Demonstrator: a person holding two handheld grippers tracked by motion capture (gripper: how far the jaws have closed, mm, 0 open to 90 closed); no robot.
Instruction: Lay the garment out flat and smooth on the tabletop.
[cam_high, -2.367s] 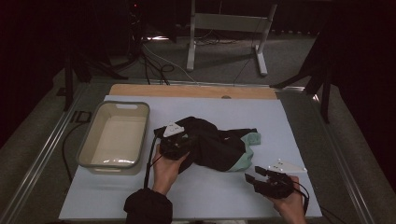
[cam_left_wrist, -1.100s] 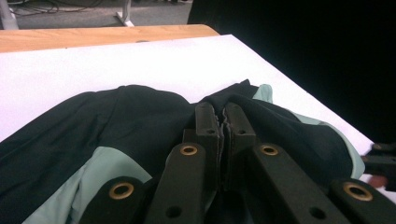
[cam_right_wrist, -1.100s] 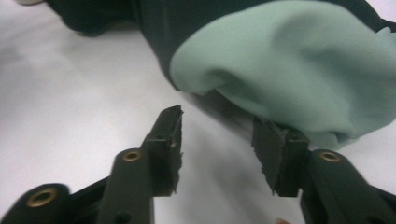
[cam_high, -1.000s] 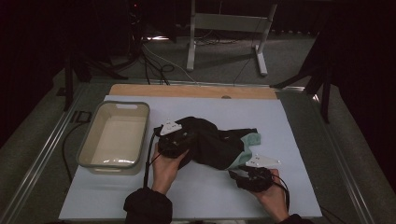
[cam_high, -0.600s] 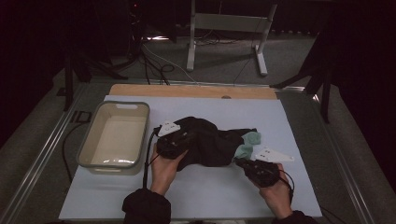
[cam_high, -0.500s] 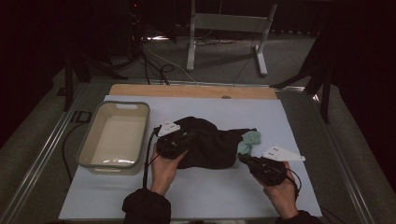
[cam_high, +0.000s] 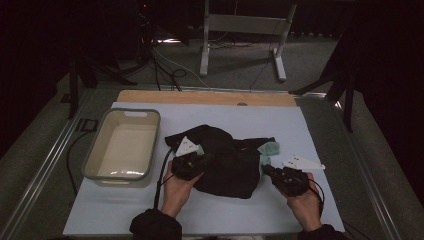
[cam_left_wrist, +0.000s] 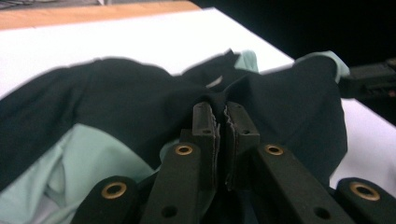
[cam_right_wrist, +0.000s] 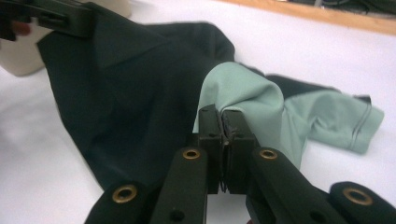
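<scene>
Overhead, the high view looks down on a pale blue table (cam_high: 125, 212) where a black-and-mint garment (cam_high: 227, 162) lies bunched near the middle, just right of a beige plastic tub (cam_high: 123, 146) that sits well clear of the table's near edge. The left gripper (cam_high: 200, 161), held in the person's left hand (cam_high: 176, 187), meets the garment's left edge, while the right gripper (cam_high: 266, 170), held in the right hand (cam_high: 305, 200), meets its right edge close to a mint cuff that pokes out from under the black cloth. A grey three-cornered plate rides on each tool, and a wooden strip (cam_high: 205, 97) borders the far side of the table. Next, the left gripper view shows the left gripper (cam_left_wrist: 219, 114) with its two black jaws pressed together on a fold of the garment (cam_left_wrist: 140, 107); black cloth drapes away to both sides, a mint panel shows at lower left, and the other tool appears at the far right edge. Finally, the right gripper view shows the right gripper (cam_right_wrist: 221, 116) clamped tight on the garment (cam_right_wrist: 130, 84) just where a mint fold meets the dark fabric; a mint sleeve trails to the right onto the table (cam_right_wrist: 327, 60), and the tub (cam_right_wrist: 21, 60) sits beyond the cloth at the upper left.
</scene>
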